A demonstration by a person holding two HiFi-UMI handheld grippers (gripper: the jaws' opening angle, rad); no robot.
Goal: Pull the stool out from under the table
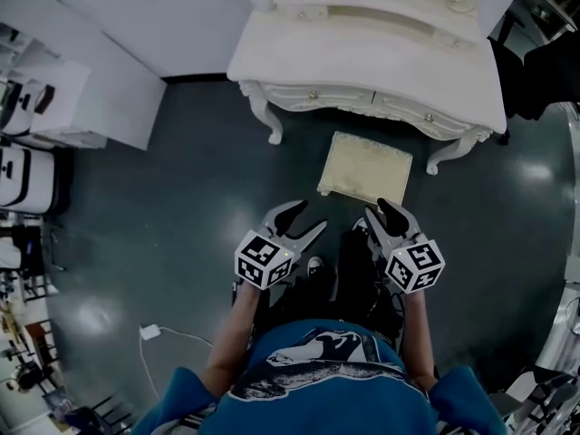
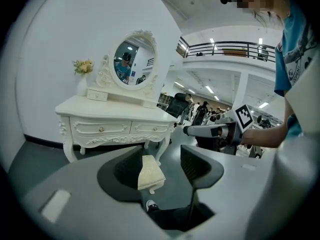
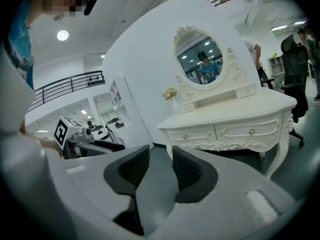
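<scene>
Though the print on the person's blue shirt (image 1: 313, 361) is too blurred to read, the cubes (image 1: 264, 259) on both grippers show bold black-and-white square markers. The stool (image 1: 365, 166), a cream cushioned rectangle, stands on the dark floor (image 1: 181, 225) at 12 o'clock from both grippers, with its far edge just beside the front of the white table (image 1: 362, 53). In the head view its long axis runs roughly 9 to 3 o'clock, tipped a little toward 10 to 4, and lies about parallel with the table's front. The left gripper (image 1: 310, 216) has its jaws apart and grips nothing; in its own view the stool shows between them, well apart from the pads. The right gripper (image 1: 378, 209) has a narrower gap, likewise empty, with only floor showing between its jaws.
</scene>
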